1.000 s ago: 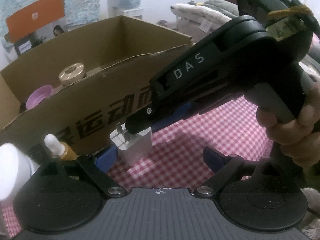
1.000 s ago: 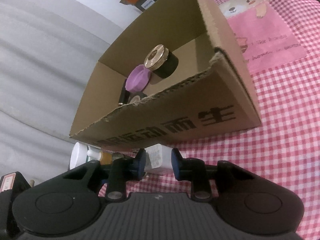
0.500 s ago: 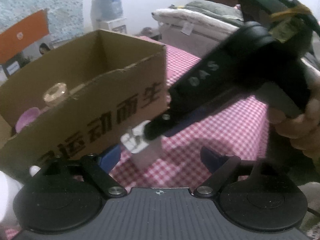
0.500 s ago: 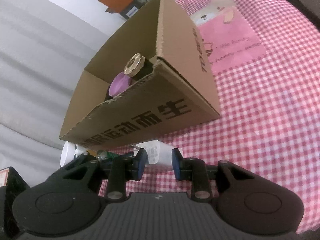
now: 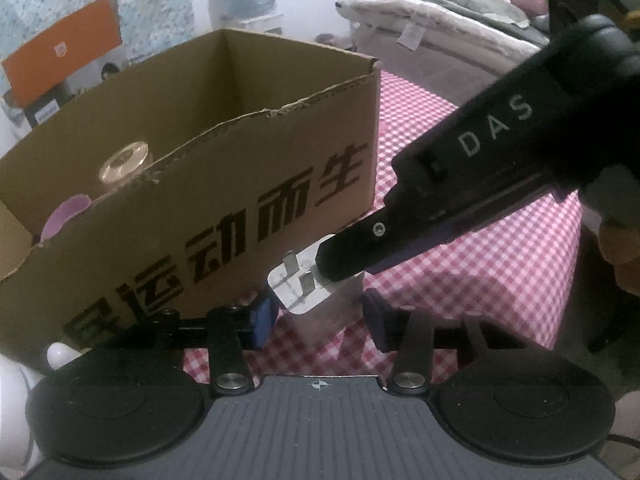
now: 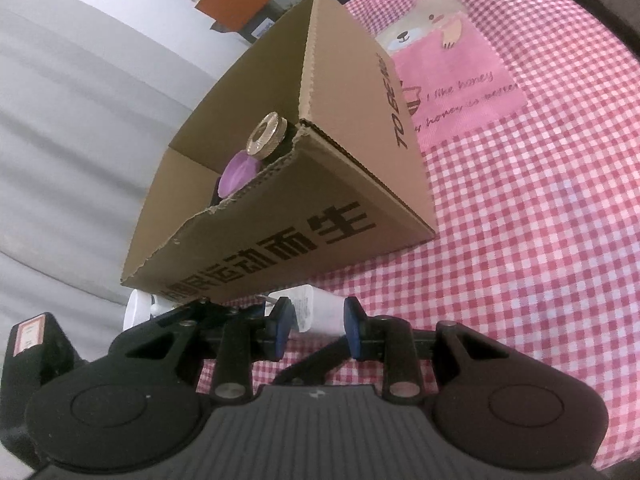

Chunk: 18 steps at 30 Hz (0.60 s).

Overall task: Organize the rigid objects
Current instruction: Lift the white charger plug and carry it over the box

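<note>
1. Between both grippers, a white charger [image 5: 320,300] is sitting just in front of the cardboard box [image 5: 224,216] on the checked cloth [image 6: 540,240].
2. Left view alone is showing its prongs; left gripper [image 5: 318,320] is closing around it, pads not touching.
3. Right view alone is showing the bear patch [image 6: 448,64]; right gripper [image 6: 314,326] is clamping the charger, angled downward.

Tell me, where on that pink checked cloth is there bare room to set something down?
The checked cloth lies bare to the right of the cardboard box, below the bear patch. It is crowded along the box's printed front wall: the white charger sits there between both grippers, with a white bottle at the box's left corner.
</note>
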Each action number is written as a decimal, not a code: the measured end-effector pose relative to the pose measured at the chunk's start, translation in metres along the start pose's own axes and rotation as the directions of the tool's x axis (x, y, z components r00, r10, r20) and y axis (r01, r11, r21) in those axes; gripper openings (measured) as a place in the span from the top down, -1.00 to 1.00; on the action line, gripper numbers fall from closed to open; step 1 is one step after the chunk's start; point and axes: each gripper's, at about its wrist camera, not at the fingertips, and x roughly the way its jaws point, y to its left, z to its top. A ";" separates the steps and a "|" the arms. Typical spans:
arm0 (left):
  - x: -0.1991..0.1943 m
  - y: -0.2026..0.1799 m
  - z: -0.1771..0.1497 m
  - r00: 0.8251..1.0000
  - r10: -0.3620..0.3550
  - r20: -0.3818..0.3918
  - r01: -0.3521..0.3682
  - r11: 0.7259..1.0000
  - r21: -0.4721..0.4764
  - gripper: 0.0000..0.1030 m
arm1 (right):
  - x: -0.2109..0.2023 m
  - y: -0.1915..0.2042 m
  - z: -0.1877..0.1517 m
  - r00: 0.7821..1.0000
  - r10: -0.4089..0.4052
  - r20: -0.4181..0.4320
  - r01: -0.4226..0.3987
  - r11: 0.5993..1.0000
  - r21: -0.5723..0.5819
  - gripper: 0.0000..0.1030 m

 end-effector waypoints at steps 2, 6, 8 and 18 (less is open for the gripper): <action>0.002 0.002 0.001 1.000 0.000 -0.006 0.000 1.000 -0.006 0.11 | 0.000 0.000 0.000 1.000 0.003 -0.002 -0.003 1.000 0.002 0.40; 0.006 0.001 0.003 1.000 0.002 -0.026 -0.002 1.000 -0.016 0.09 | 0.003 -0.001 -0.001 1.000 0.010 -0.003 -0.010 1.000 0.013 0.37; 0.006 -0.001 0.003 1.000 0.009 -0.030 -0.010 1.000 -0.020 0.09 | 0.004 -0.001 -0.002 1.000 0.017 -0.003 -0.017 1.000 0.021 0.37; 0.009 -0.003 0.008 0.998 0.025 -0.056 -0.028 0.998 -0.048 0.11 | 0.005 -0.003 -0.005 1.000 0.030 0.006 -0.030 0.999 0.033 0.34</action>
